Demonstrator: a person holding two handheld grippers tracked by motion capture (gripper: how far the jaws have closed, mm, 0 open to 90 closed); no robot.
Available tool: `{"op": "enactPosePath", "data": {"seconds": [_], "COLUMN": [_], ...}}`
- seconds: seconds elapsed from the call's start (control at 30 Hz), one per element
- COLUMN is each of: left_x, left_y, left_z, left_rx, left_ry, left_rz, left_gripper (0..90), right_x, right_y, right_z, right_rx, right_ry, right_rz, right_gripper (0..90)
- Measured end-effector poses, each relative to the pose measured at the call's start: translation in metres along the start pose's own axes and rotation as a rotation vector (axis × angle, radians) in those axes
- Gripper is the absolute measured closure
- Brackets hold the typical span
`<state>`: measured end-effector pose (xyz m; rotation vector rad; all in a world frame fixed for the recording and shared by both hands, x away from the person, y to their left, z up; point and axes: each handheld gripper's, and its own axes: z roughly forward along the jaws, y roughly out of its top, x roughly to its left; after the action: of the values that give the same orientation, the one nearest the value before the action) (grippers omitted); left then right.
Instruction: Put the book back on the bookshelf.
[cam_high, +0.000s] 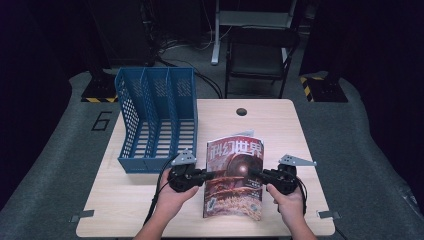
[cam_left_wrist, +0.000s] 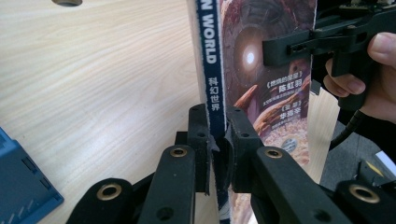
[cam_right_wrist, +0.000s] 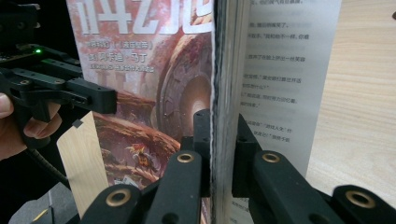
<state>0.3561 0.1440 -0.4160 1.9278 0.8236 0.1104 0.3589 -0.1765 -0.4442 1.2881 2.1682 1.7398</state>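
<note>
A magazine (cam_high: 234, 176) stands on its lower edge on the wooden table (cam_high: 280, 125), just to the right of the blue file rack (cam_high: 157, 117) and a little nearer the person. It is held upright between the two grippers, one on each side, so that it can be carried on edge rather than flat.

The left gripper (cam_high: 209, 175) pinches the spine side: in the left gripper view its jaws are closed almost fully, with the dark blue spine (cam_left_wrist: 214, 88) caught between them. The right gripper (cam_high: 253, 173) bites the opposite, open edge; in the right gripper view its jaws are closed on the page block (cam_right_wrist: 223, 84), with the front cover on one side and a loose printed page (cam_right_wrist: 285, 70) fanning away on the other. Clamping that edge likely keeps most of the pages from splaying.

The two grips sit at about mid-height of the cover, which probably keeps the magazine from tipping forward or back. Its cover faces the person, and its top leans slightly away.

The rack's three slots open upward and toward the person, and appear empty. Judging from the upright hold, the work in hand is to slide the magazine, spine or edge first, into one of those slots; it is still apart from the rack.
</note>
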Motion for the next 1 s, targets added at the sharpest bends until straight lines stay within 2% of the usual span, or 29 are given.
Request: {"op": "enactPosePath", "data": {"seconds": [0.07,0.17,0.43,0.5,0.67,0.83,1.0], "left_x": [0.000,0.001,-0.003,-0.004,-0.006,-0.010,-0.009], "left_y": [0.002,0.004,0.009,0.009,0.010,0.011,0.008], "left_z": [-0.001,-0.001,-0.006,-0.006,-0.006,-0.006,-0.006], "left_rx": [0.008,0.009,-0.004,-0.012,-0.005,-0.009,-0.011], "left_ry": [0.012,0.027,0.059,0.062,0.080,0.108,0.108], "left_rz": [0.023,0.018,0.081,0.079,0.113,0.123,0.135], "left_gripper": [82.9,83.0,82.7,82.8,82.9,82.9,83.2], "right_x": [0.002,0.007,0.017,0.019,0.021,0.023,0.021], "right_y": [0.001,0.006,0.014,0.014,0.016,0.016,0.013], "right_z": [0.000,-0.001,-0.004,-0.005,-0.007,-0.007,-0.005], "right_rx": [-0.009,-0.009,-0.033,-0.049,-0.058,-0.070,-0.069], "right_ry": [-0.009,-0.033,-0.078,-0.095,-0.107,-0.118,-0.120], "right_rz": [-0.011,-0.056,-0.147,-0.164,-0.191,-0.209,-0.229], "right_gripper": [85.0,85.4,85.6,85.6,85.7,85.7,85.6]}}
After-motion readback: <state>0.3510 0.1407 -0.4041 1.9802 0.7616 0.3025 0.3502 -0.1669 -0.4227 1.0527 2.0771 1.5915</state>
